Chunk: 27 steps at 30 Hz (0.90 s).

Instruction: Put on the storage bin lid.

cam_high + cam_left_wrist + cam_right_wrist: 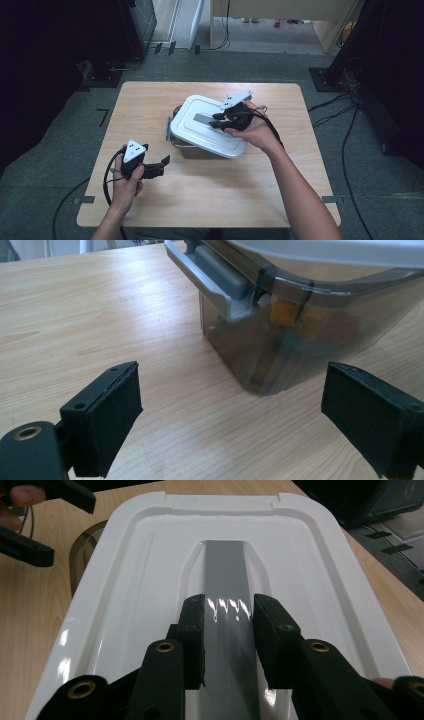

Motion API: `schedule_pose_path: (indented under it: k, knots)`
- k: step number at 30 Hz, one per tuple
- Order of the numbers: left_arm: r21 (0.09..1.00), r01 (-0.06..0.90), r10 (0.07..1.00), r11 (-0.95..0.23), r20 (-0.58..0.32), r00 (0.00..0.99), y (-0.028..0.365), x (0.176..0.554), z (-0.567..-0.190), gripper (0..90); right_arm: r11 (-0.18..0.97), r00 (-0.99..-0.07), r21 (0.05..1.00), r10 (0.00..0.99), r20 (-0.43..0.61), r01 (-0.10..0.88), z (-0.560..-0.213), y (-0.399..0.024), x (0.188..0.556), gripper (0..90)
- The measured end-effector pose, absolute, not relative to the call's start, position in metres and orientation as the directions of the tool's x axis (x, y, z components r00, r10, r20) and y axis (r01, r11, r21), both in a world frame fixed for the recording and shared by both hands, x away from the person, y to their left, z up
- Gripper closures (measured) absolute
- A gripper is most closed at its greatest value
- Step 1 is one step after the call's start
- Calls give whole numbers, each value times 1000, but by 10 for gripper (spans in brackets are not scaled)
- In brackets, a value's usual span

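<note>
Near table centre: storage box [200, 145], stiff, slick white lid [207, 125]; right gripper [216, 120] apparently clenched on grey handle [227, 580]; left gripper [162, 162] released.

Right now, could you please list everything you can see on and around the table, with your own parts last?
Table: one, light wood, centre of the high view.
Storage box: one, smoky see-through, mid-table; coloured items inside, too blurred to name.
Lid: one, white, sitting askew on the box.
Lid handle: one, grey strip, along the lid's middle.
Side latch: one, grey, at the box's end near the left gripper.
Floor cables: several, black, right of the table.
Left gripper: one, black, jaws wide apart, short of the box.
Right gripper: one, black, jaws astride the lid handle.
</note>
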<state>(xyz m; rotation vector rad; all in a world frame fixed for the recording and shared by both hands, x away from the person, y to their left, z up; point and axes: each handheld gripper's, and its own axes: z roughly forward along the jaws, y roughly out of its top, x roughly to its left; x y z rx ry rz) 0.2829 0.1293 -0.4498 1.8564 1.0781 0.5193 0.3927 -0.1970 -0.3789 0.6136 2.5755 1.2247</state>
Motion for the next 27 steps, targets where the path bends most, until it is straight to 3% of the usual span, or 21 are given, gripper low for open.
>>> schedule_pose_path:
  k: [8,11,14,17,23,27]
  knots:
    - [865,456,835,-209,-85,544,124,285,-445,92,553,-913,790,406,20,263,-384,-196,399,675]
    - [870,448,831,-206,-86,549,120,286,-443,92,518,-902,807,431,40,283,-382,-198,400,531]
    - [875,439,827,-204,-86,555,118,287,-440,92,469,-895,836,442,57,285,-375,-203,398,511]
    - [882,430,822,-194,-93,562,116,289,-436,92,426,-874,857,483,55,289,-367,-210,393,562]
    - [893,411,801,-183,-106,589,113,294,-431,92,314,-736,878,674,62,361,-362,-244,377,731]
    - [900,396,784,-184,-109,611,111,299,-430,92,242,-626,878,775,81,413,-371,-271,361,751]
